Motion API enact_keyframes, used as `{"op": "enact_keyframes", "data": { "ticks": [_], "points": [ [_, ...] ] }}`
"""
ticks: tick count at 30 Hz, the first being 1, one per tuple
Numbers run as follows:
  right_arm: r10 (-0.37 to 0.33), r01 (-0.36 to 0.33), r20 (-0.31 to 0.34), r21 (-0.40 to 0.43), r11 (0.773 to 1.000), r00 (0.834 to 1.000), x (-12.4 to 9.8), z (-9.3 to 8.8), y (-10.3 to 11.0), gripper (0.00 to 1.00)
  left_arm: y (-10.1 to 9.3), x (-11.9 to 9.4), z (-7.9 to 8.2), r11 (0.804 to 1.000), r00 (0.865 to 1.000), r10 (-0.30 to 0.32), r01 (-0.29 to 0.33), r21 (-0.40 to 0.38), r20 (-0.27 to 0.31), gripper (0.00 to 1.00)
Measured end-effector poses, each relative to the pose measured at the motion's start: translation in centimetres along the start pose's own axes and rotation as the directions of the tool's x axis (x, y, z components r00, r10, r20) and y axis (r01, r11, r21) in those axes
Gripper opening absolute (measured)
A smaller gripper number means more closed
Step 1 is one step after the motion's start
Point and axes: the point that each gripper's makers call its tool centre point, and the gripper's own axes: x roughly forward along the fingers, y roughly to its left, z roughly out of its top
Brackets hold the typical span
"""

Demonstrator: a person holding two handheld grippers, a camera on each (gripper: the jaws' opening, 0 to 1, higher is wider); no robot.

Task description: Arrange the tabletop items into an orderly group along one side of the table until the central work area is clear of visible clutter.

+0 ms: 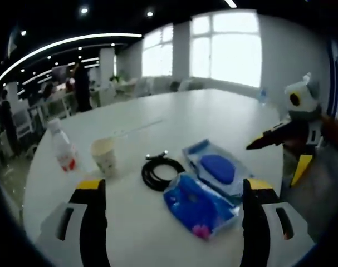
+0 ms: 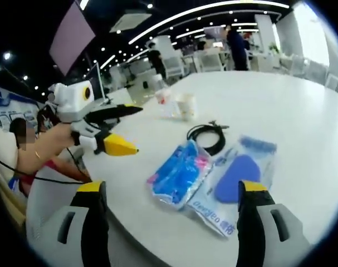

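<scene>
Left gripper view showed a white table (image 1: 224, 117) in a bright office; near its edge lay two blue packets (image 1: 199, 206), a coiled black cable (image 1: 160, 172), a paper cup (image 1: 104, 157), a bottle (image 1: 63, 147); both grippers' jaws stood apart, empty.

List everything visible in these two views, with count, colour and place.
Clear plastic bottle with red label: 1, far table edge beside the cup.
Cream paper cup: 1, beside the bottle.
Coiled black cable: 1, table centre.
Blue plastic packets: 2, side by side near the cable.
White round table: 1.
Left tool: yellow and black tips, open, above the table edge.
Right tool: open, over the table edge.
</scene>
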Motion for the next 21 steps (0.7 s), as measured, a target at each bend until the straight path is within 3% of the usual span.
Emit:
{"op": "enact_keyframes", "data": {
  "ticks": [8,21],
  "points": [
    [0.019,-0.019,0.000,0.003,1.000,1.000,1.1,0.5,0.1,0.94,-1.6,-1.8,-0.4,1.000,0.999,-0.029,0.029,0.011,-0.023,0.99],
    [0.040,-0.042,-0.045,-0.031,0.999,0.998,3.5,0.7,0.7,0.85,-2.5,-2.2,-1.7,0.996,0.996,-0.066,0.070,0.051,-0.067,0.97]
  ]
}}
